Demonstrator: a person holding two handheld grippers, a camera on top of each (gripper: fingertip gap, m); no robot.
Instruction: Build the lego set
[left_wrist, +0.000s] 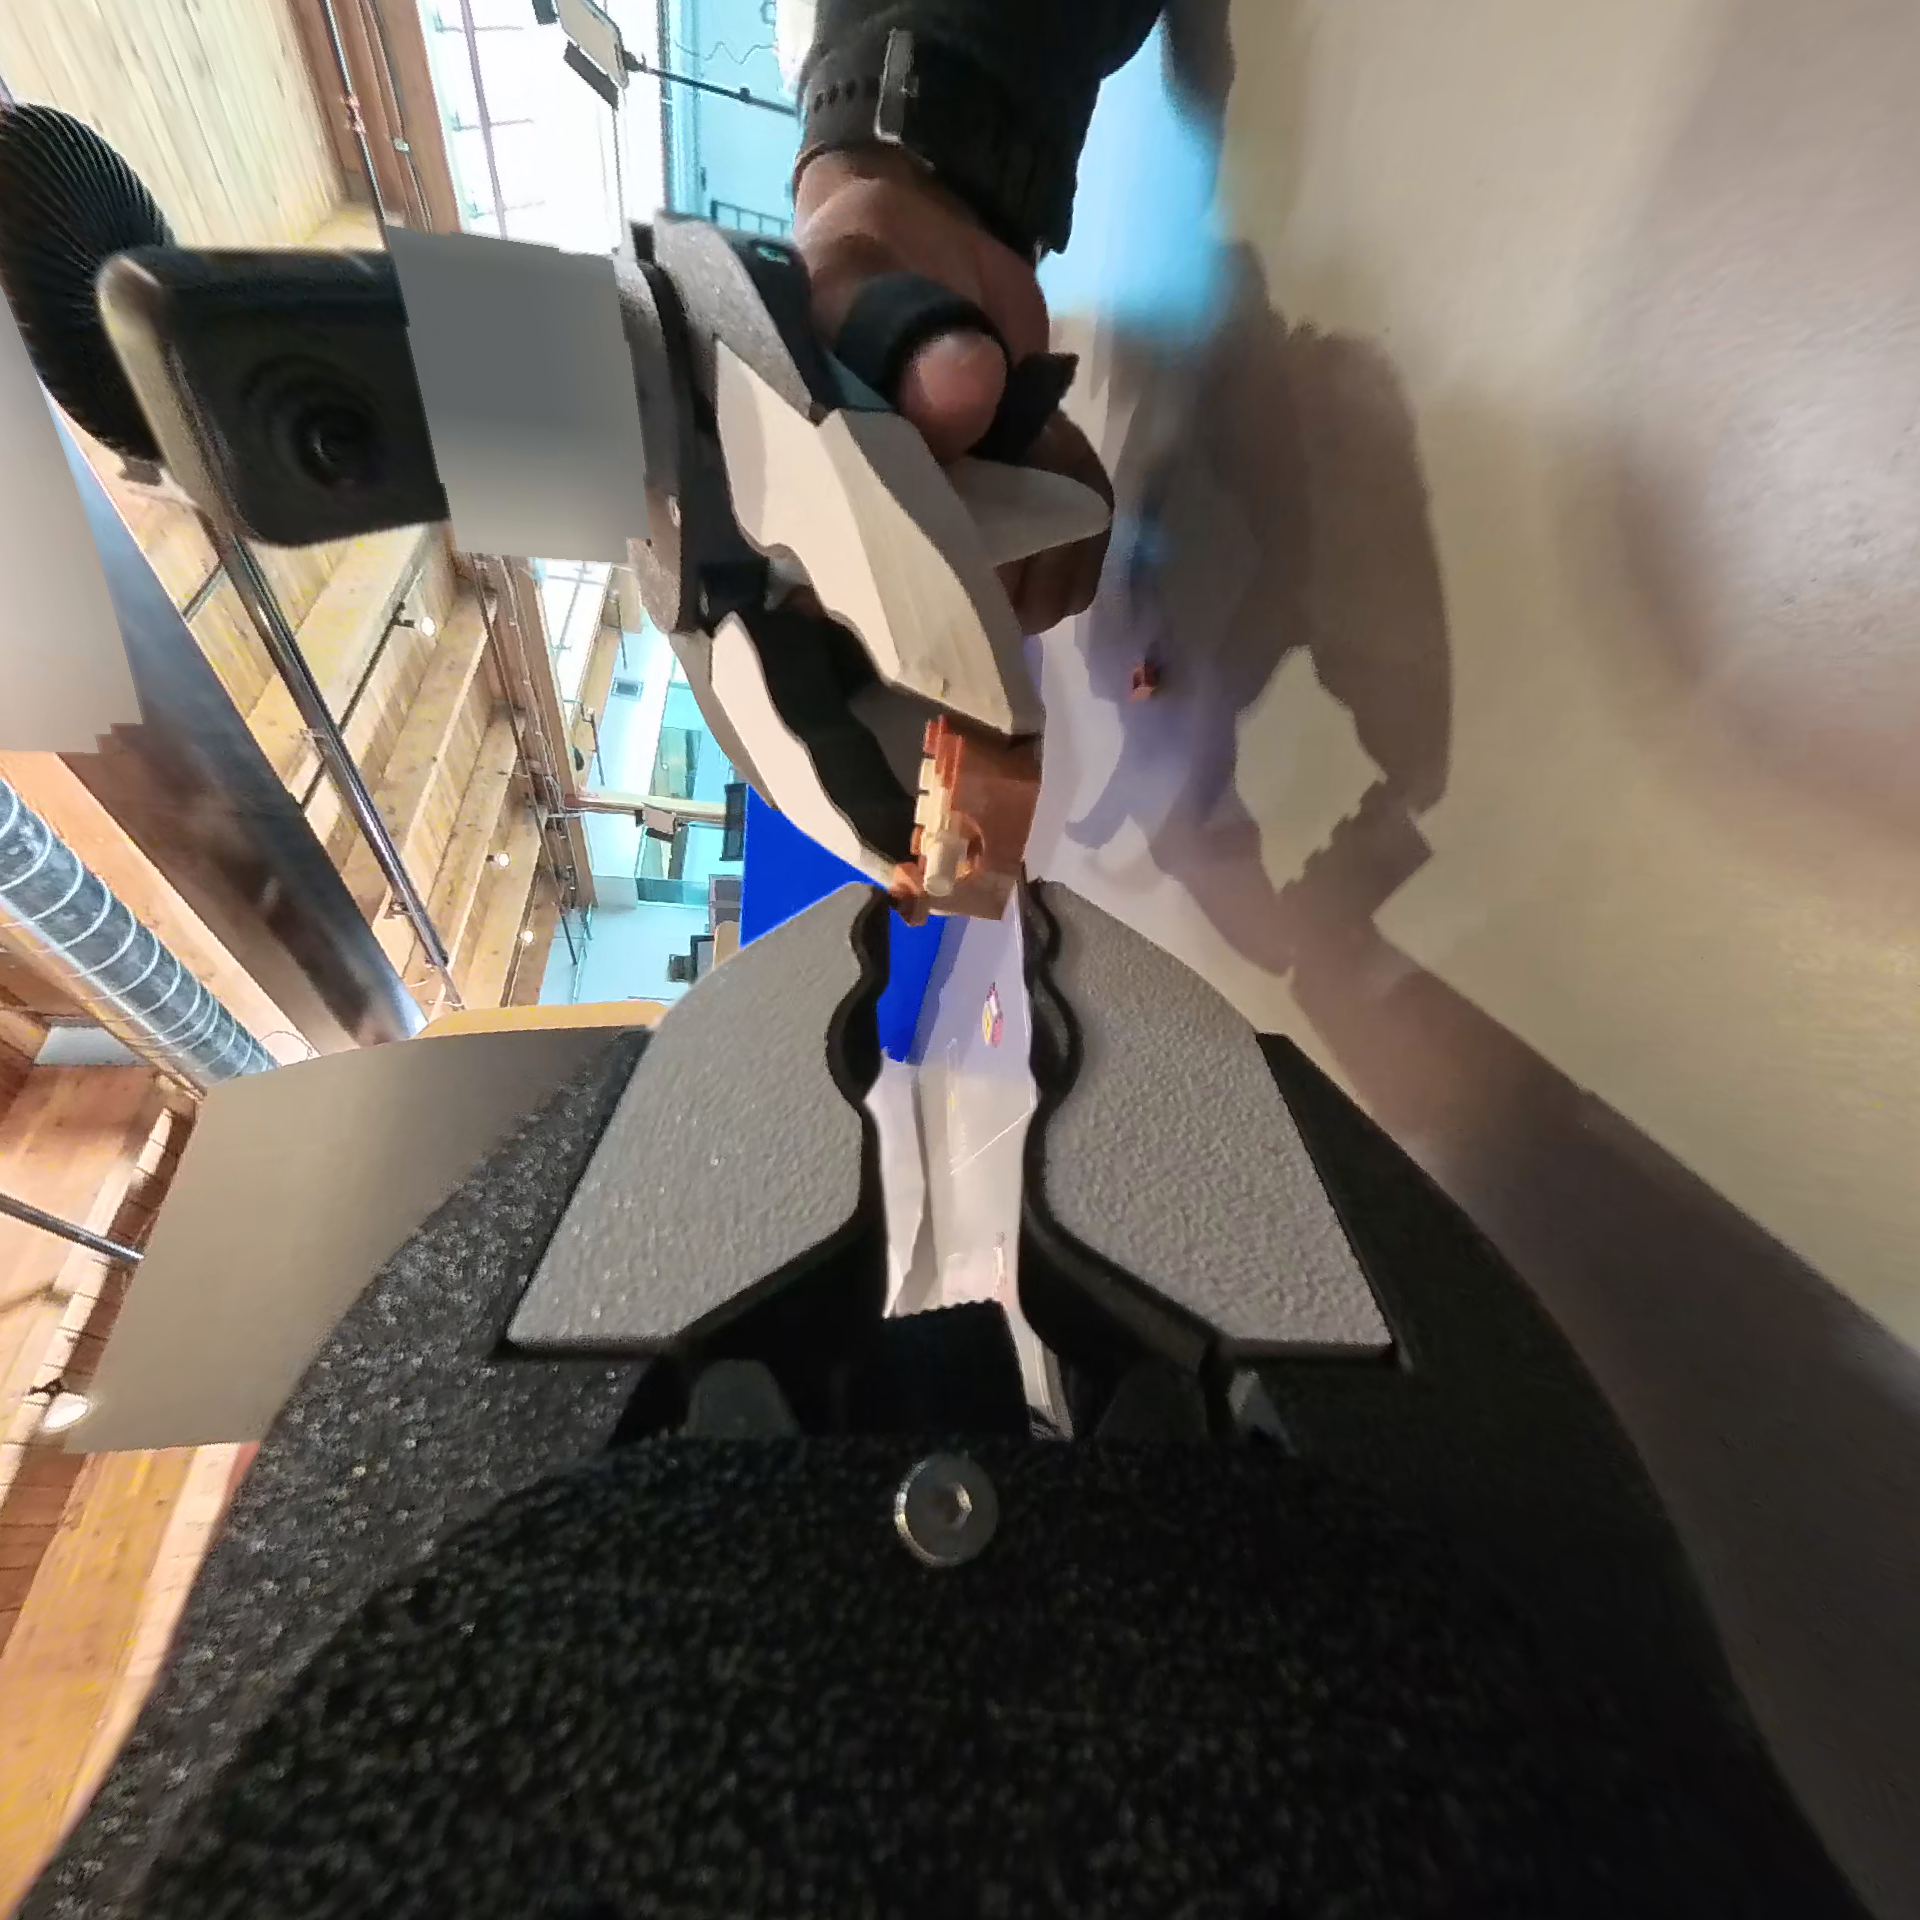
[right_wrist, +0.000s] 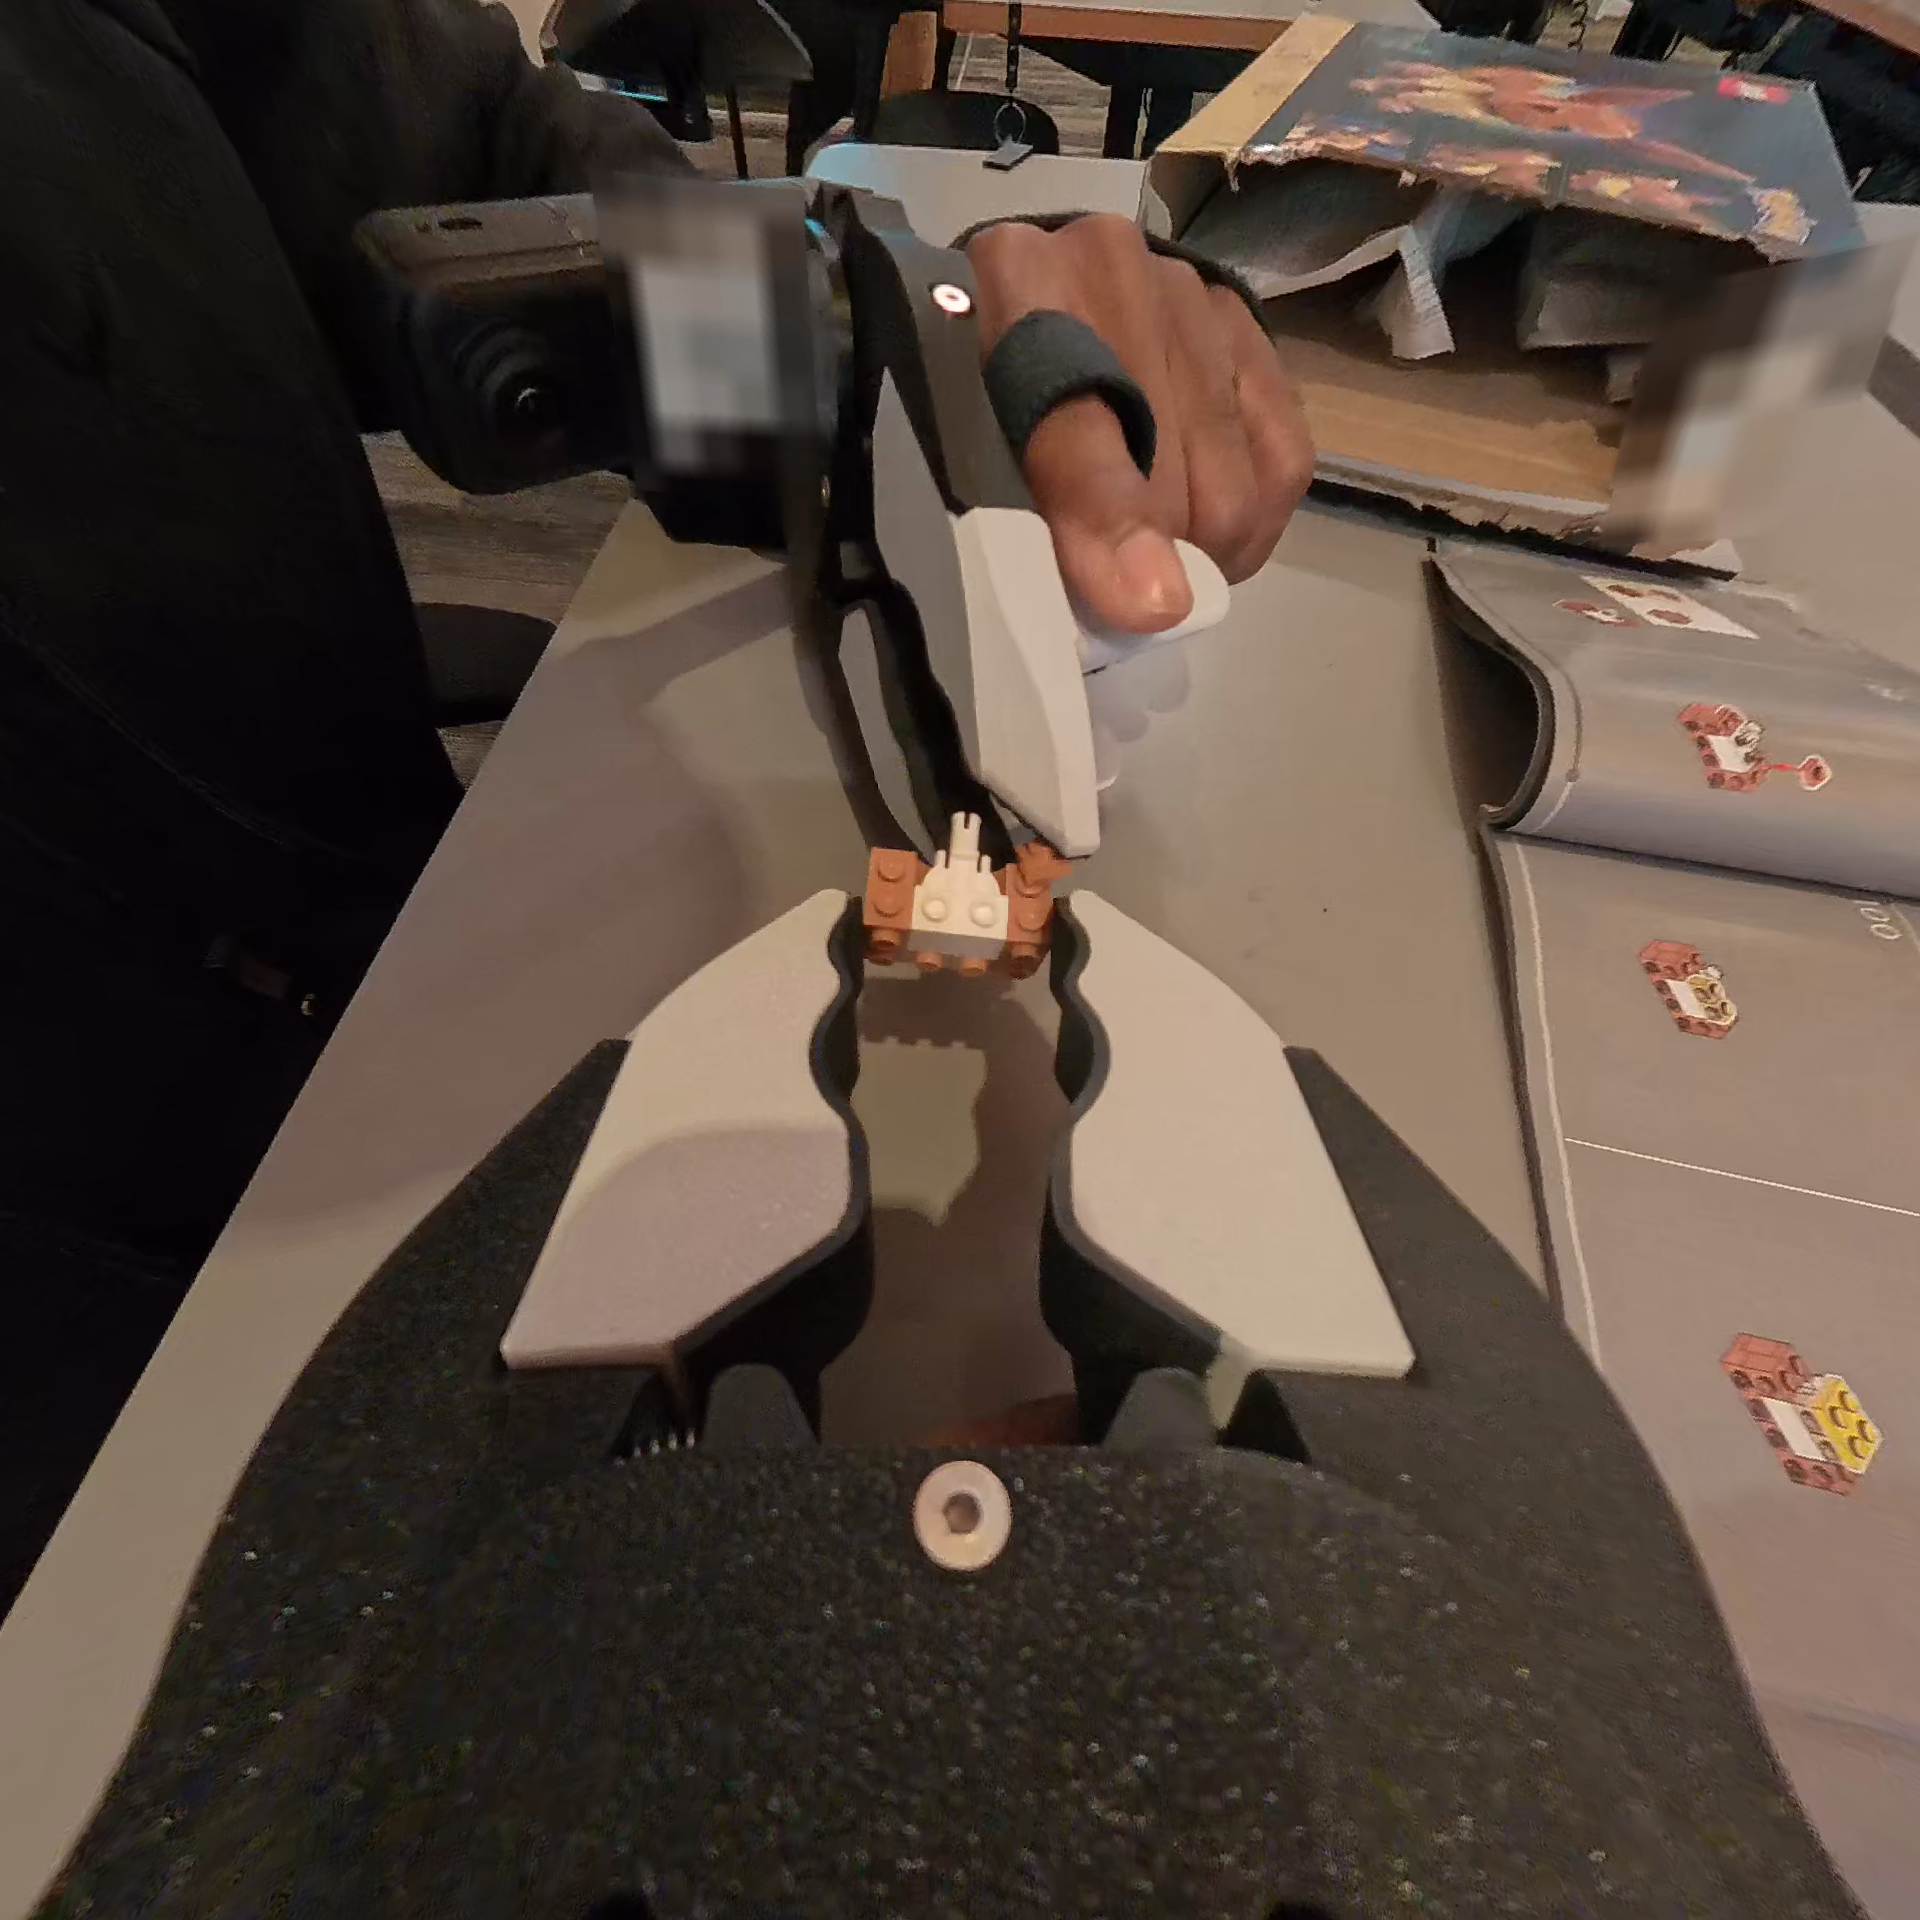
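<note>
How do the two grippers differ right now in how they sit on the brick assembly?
The right gripper has its fingers on either side of the brown-and-white brick assembly, clamping its ends; the left gripper meets it only with its tips, from above. The right gripper lies low and roughly level over the grey table; the left gripper points steeply down. Both have grey fingers on black bodies, and both meet the same assembly.

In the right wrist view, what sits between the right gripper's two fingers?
A small brown and white brick assembly sits between the fingertips of the right gripper, above the grey table.
</note>
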